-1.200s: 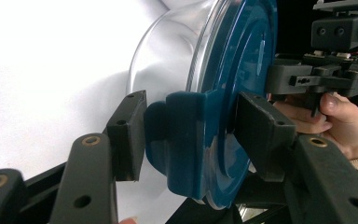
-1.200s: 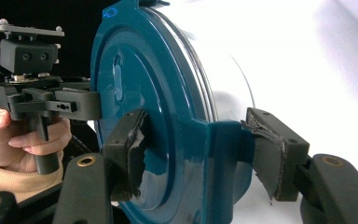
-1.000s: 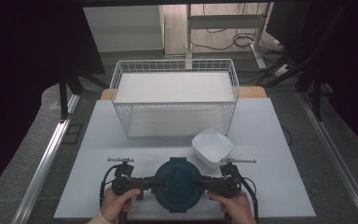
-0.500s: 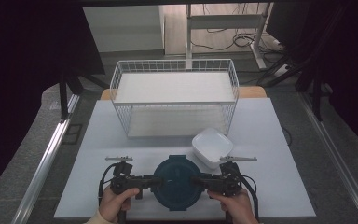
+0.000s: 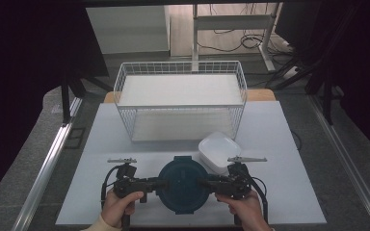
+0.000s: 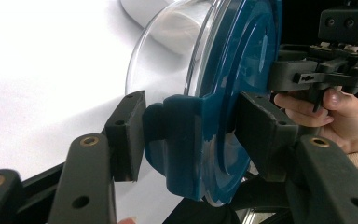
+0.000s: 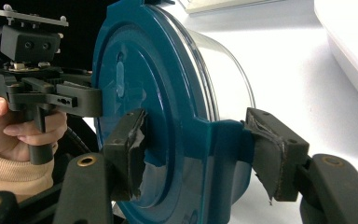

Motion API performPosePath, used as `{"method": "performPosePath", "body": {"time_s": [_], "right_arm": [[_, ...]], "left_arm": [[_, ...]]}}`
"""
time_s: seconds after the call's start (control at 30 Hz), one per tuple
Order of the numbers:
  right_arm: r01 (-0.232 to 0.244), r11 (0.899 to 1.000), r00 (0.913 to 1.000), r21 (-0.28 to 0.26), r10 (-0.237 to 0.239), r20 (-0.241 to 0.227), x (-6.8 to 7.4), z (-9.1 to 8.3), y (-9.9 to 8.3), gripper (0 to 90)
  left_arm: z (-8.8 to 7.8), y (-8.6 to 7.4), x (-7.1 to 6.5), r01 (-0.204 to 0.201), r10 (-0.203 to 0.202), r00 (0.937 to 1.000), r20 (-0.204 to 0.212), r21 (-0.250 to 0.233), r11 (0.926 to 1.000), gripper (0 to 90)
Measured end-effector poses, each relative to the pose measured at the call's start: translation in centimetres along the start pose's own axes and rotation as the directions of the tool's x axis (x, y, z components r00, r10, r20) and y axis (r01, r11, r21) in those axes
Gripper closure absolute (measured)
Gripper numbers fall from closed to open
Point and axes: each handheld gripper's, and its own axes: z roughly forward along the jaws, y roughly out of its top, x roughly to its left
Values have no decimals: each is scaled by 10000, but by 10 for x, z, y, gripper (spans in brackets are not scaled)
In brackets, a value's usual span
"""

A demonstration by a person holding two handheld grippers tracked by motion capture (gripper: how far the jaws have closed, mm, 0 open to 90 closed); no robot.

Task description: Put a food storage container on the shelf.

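1. White table (image 5: 289,192) is seen mid-frame in the high view, with dark surroundings, grey floor and cables at the top of the frame.
2. A white wire basket (image 5: 180,98) is set at the upper centre of the table; nothing but its white bottom is seen inside.
3. A white square container (image 5: 219,151) is placed just below the basket's lower right corner, right of centre; its contents cannot be told.
4. A round clear container (image 6: 168,44) with a dark blue lid (image 5: 182,184) is seen at the lower centre of the high view, just beside the white container; contact between them cannot be told.
5. The lid is shut on the clear body; nothing is made out inside through the wall (image 7: 228,70).
6. The left gripper (image 5: 142,184) is held by the left hand (image 5: 118,207) at lower left; its jaws are placed either side of the lid's left tab (image 6: 182,140), one pad against the lid's face, the other with a small gap.
7. The right gripper (image 5: 219,184) is held by the right hand (image 5: 243,209) at lower right; its jaws are closed on the lid's right tab (image 7: 219,149), worn pads pressed on both sides.
8. Whether the container is resting on the table or lifted cannot be told.
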Motion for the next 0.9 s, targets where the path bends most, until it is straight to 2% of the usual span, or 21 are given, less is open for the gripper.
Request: {"method": "performPosePath", "body": {"time_s": [0.6, 0.9], "right_arm": [[419, 9989, 9991, -198, -417, 78, 8, -6, 10, 400], [540, 9983, 9985, -232, -538, 74, 11, -7, 16, 400]], "left_arm": [[-5, 11, -6, -348, 348, 9994, 68, -85, 9994, 445], [-9, 18, -10, -523, 523, 9986, -67, -148, 9985, 442]]}}
